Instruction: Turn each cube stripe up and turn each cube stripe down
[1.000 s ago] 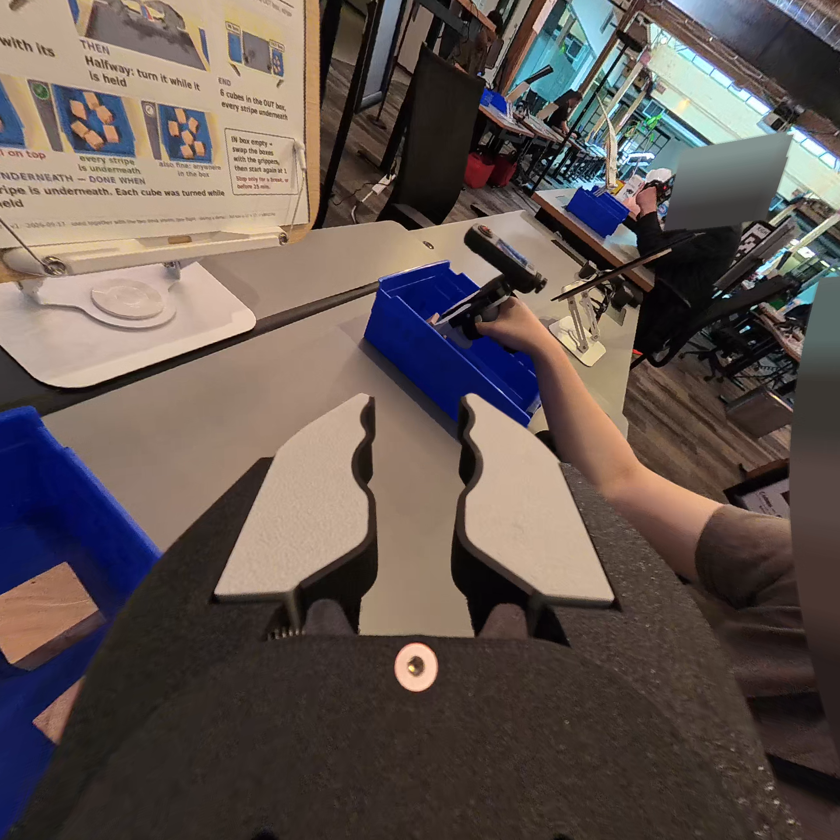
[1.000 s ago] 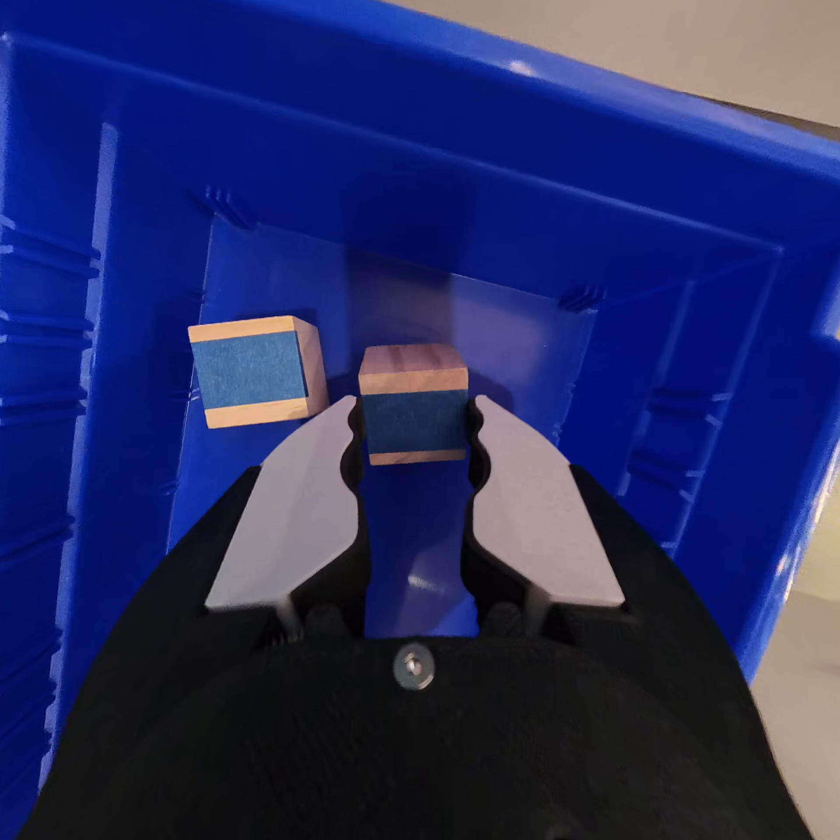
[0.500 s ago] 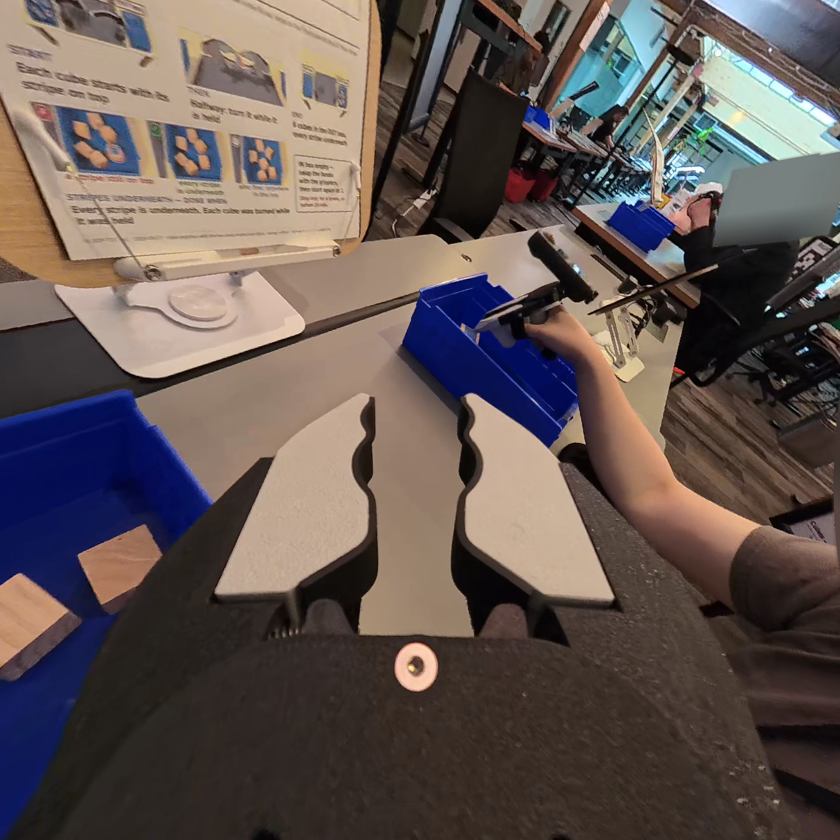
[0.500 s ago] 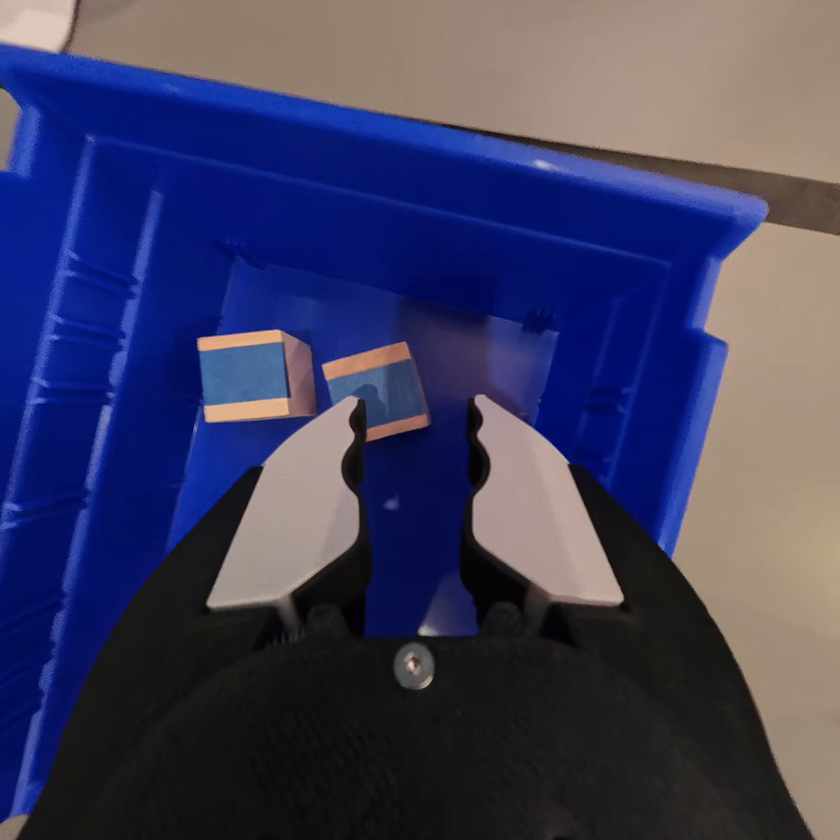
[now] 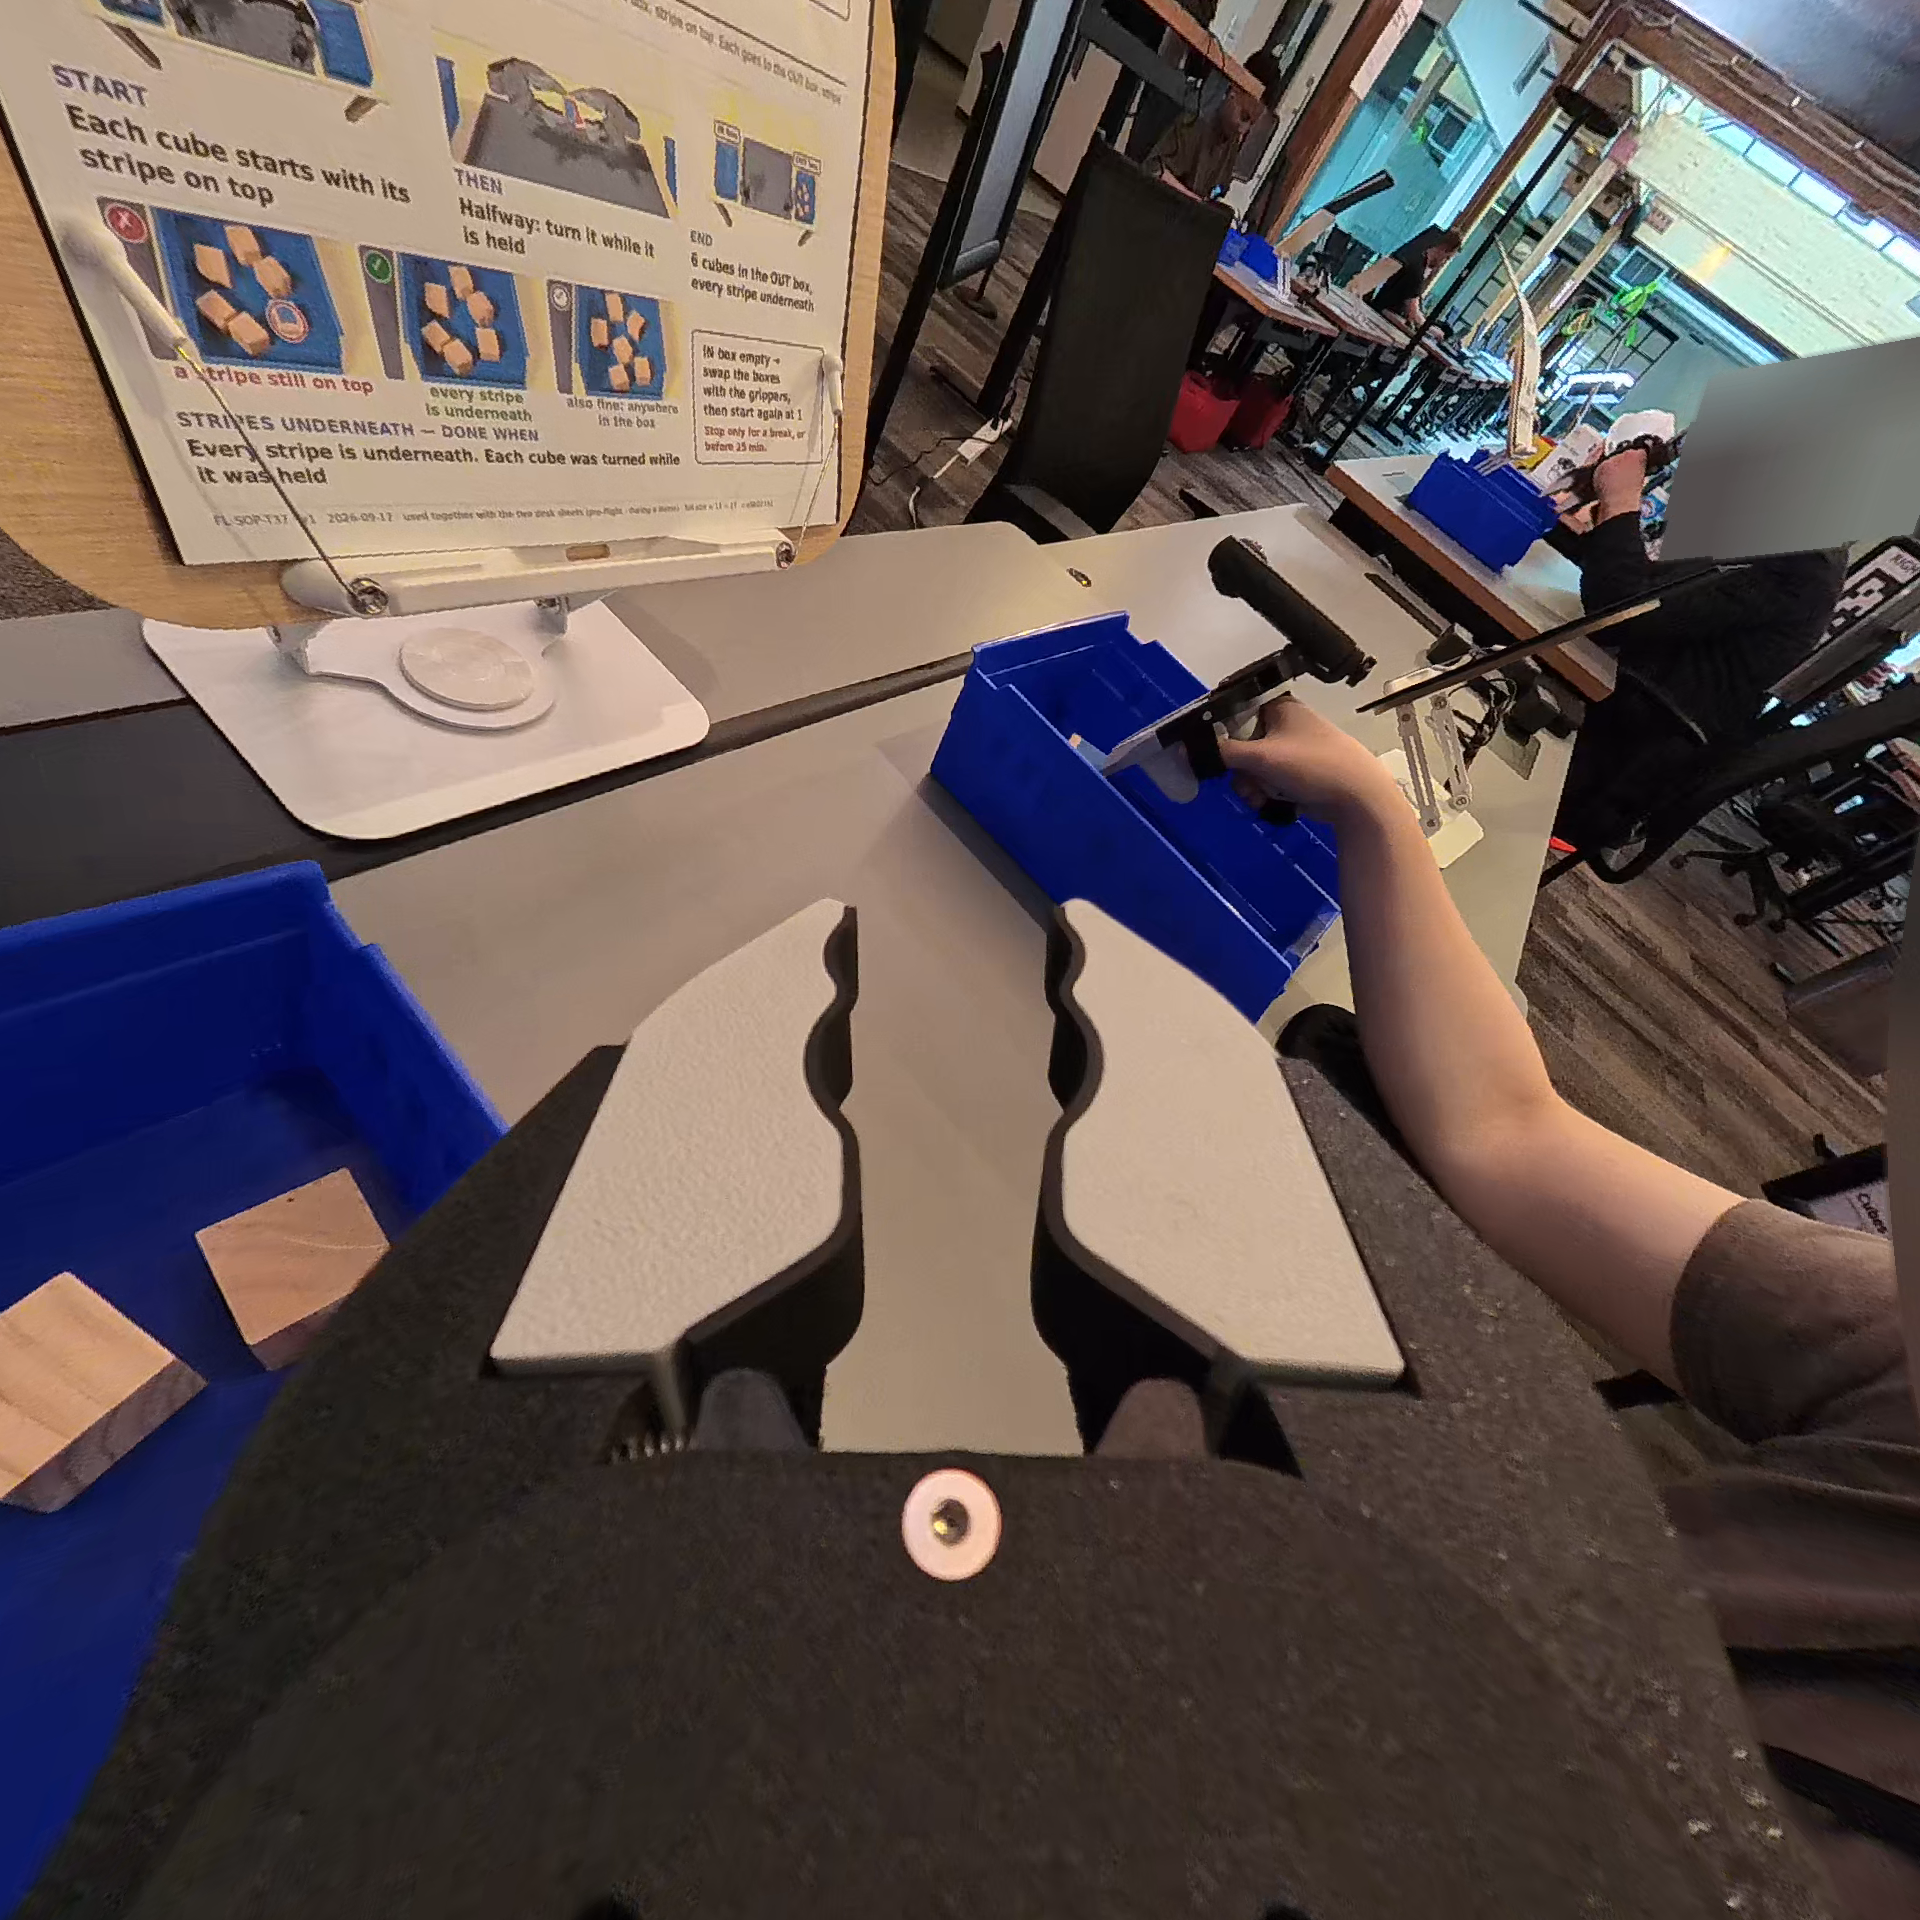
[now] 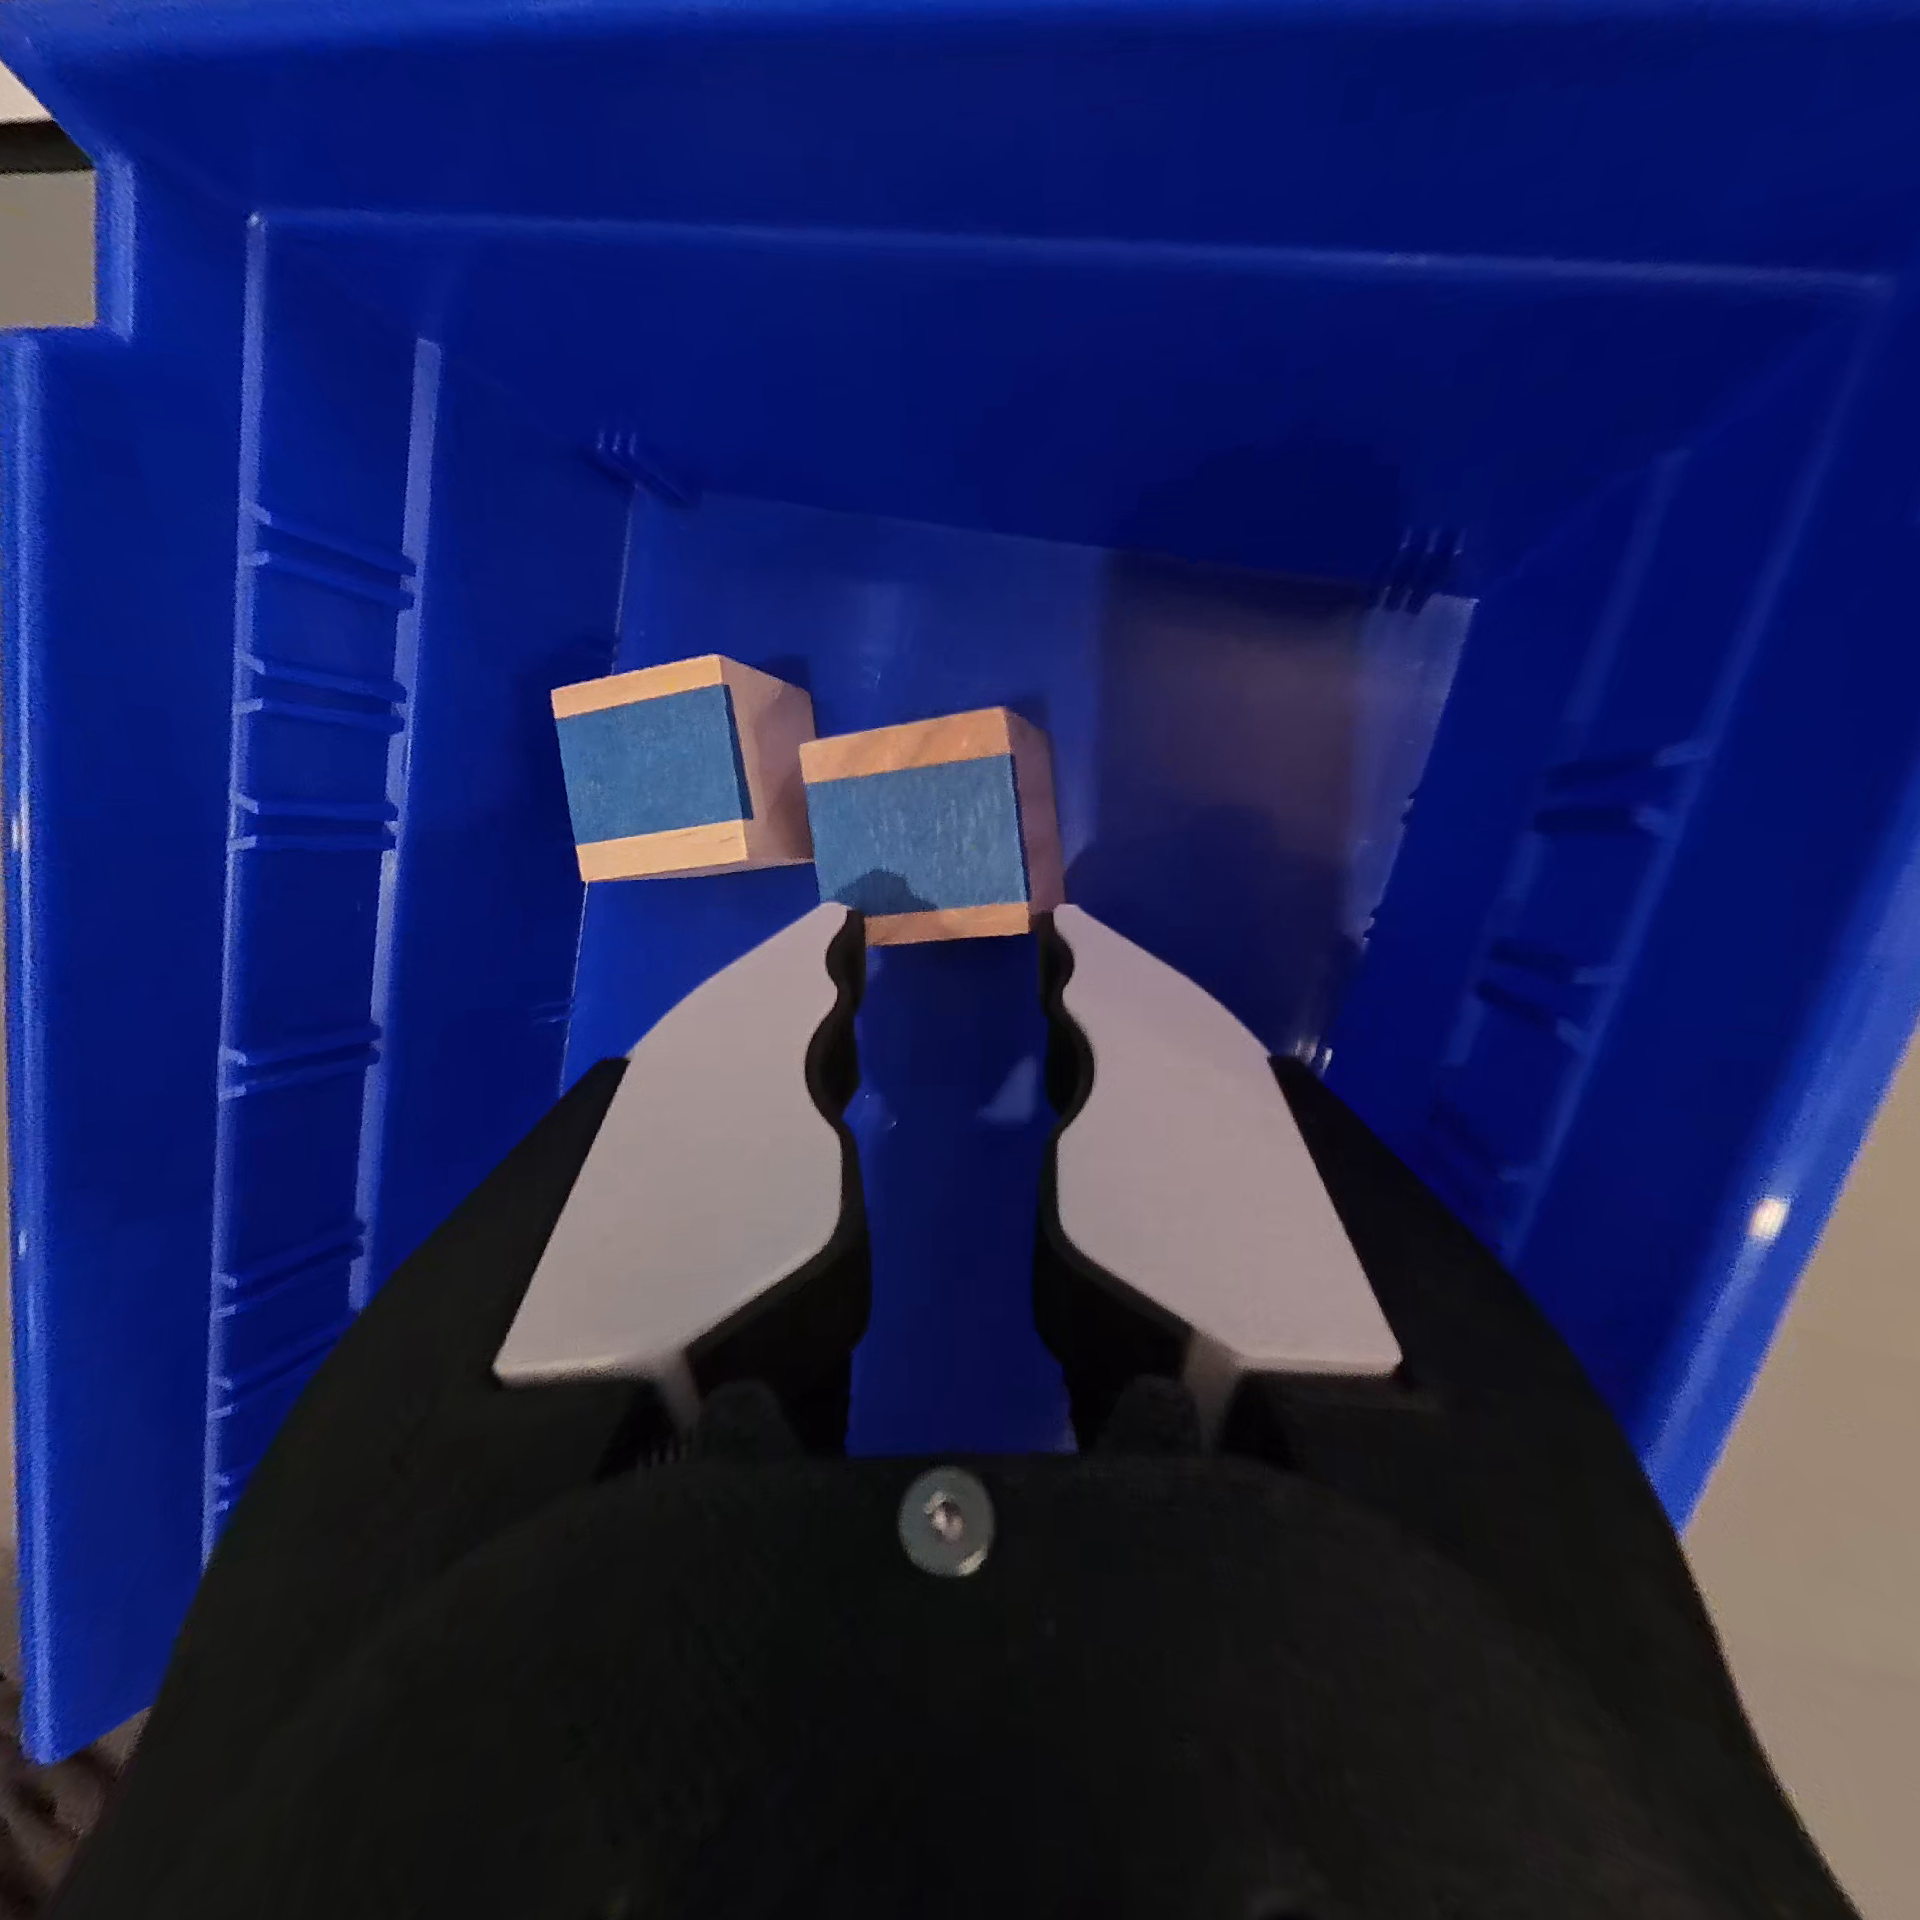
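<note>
R gripper (image 6: 945,920) is back down in the blue bin (image 6: 1039,343) vs 0.5 s ago, jaws released, tips flanking the striped cube (image 6: 920,831); second cube (image 6: 655,769) at 9 o'clock. Regrasp looks imminent. L gripper (image 5: 951,1003) idle over counter (image 5: 644,935), jaws released.

Printed instruction sheet (image 5: 447,270) on wooden board (image 5: 62,488) held by white stand (image 5: 436,707): black and red text with small photo panels of cubes in blue boxes. Wording not given here. Small card (image 5: 1860,1210) at right edge bears print, partly cut off. Right wrist view: no writing.
</note>
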`<act>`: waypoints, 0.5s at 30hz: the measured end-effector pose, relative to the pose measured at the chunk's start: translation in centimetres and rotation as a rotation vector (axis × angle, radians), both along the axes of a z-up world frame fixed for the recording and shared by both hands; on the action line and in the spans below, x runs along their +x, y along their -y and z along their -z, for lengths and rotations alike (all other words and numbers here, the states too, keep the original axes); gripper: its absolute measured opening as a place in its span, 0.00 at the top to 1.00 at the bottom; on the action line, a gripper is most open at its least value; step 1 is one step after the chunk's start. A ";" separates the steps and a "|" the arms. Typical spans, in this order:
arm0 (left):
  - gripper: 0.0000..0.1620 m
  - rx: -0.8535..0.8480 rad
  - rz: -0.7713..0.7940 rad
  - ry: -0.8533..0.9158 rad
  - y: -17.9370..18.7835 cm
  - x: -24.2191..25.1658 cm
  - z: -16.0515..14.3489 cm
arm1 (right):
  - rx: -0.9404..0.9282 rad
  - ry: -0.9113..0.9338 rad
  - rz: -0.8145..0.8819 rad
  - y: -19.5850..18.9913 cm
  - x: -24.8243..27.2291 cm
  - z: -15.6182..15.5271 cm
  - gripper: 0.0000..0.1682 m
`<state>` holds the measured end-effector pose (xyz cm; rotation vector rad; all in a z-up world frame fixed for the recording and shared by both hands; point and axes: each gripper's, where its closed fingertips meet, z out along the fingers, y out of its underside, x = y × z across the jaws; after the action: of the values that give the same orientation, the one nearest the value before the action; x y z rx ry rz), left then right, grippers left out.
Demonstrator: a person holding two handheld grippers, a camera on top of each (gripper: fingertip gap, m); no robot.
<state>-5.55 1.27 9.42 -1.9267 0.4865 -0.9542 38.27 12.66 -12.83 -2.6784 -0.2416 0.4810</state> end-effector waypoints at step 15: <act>0.79 -0.384 -0.274 -0.484 0.6 -12.4 10.1 | 0.151 0.073 -0.049 -0.6 -0.1 -3.8 0.78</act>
<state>-17.99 0.69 -0.67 -2.5118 0.3087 -0.4162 38.12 13.26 -9.05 -2.5498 -0.3513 0.3649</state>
